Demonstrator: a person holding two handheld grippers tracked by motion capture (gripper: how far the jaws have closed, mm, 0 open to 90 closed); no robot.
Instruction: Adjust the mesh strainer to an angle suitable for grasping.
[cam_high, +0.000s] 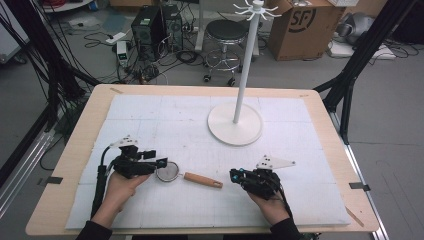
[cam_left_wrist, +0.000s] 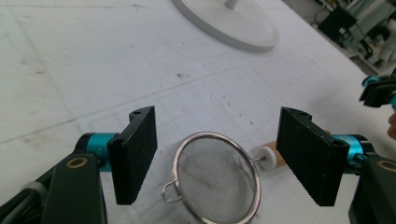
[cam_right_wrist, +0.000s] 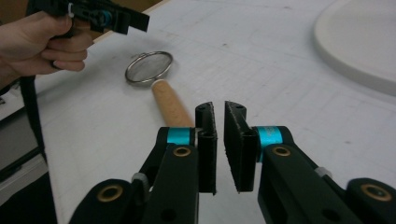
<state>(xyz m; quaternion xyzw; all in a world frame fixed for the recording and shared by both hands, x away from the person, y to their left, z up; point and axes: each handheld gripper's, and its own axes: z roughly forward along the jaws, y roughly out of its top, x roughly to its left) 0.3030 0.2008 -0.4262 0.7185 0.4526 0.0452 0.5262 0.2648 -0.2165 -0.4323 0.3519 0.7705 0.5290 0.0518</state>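
Lying empty on the white mat (cam_high: 150, 120), the mesh strainer (cam_left_wrist: 215, 179) sits between the left gripper's (cam_left_wrist: 219, 158) wide jaws, untouched; the right gripper (cam_right_wrist: 218, 140) is nearly closed on nothing, the hook stand (cam_high: 235, 131) beyond.

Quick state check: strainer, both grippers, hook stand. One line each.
Strainer: lying flat on the white mat, wooden handle pointing toward the right gripper, held by nothing.
Left gripper: open, jaws wide to either side of the strainer's mesh bowl, not pressing it.
Right gripper: shut on nothing, just short of the handle's end.
Hook stand: upright on its round base, hooks bare.
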